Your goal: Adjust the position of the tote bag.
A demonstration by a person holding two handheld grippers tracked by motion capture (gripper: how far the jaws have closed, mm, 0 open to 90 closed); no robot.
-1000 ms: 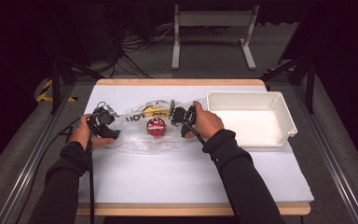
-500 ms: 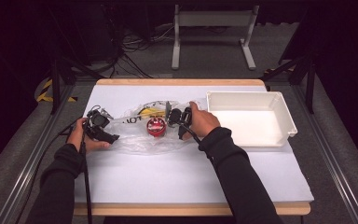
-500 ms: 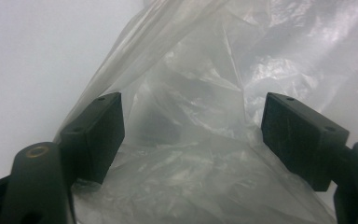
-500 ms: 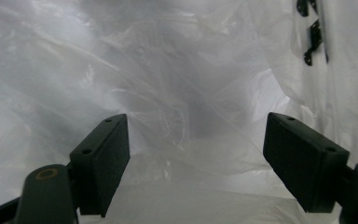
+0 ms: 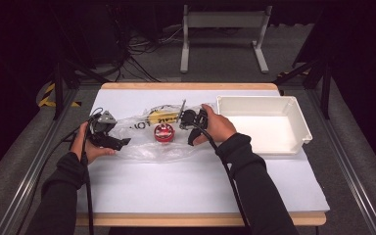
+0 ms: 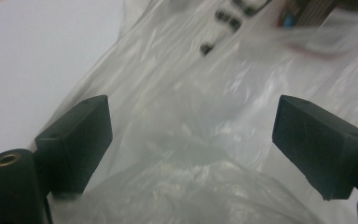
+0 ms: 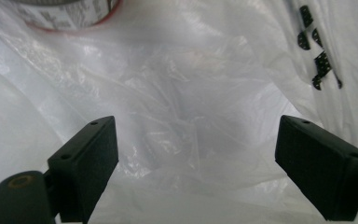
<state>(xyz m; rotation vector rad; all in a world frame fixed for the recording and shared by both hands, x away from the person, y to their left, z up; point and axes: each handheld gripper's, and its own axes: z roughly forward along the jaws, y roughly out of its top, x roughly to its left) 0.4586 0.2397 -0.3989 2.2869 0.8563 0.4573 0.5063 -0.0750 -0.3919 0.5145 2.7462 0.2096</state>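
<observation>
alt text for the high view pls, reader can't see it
A person's two hands hold the left gripper and right gripper at opposite ends of a crumpled clear plastic bag on a white table. A small red tin sits at the bag; a white tray stands to the right.

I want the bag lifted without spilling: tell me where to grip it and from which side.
Probably grip the clear plastic bag by its loose crumpled film at both ends, each gripper coming in level from its own side. The red-lidded jar sits mid-bag, so pinching both ends should keep it cradled.
</observation>
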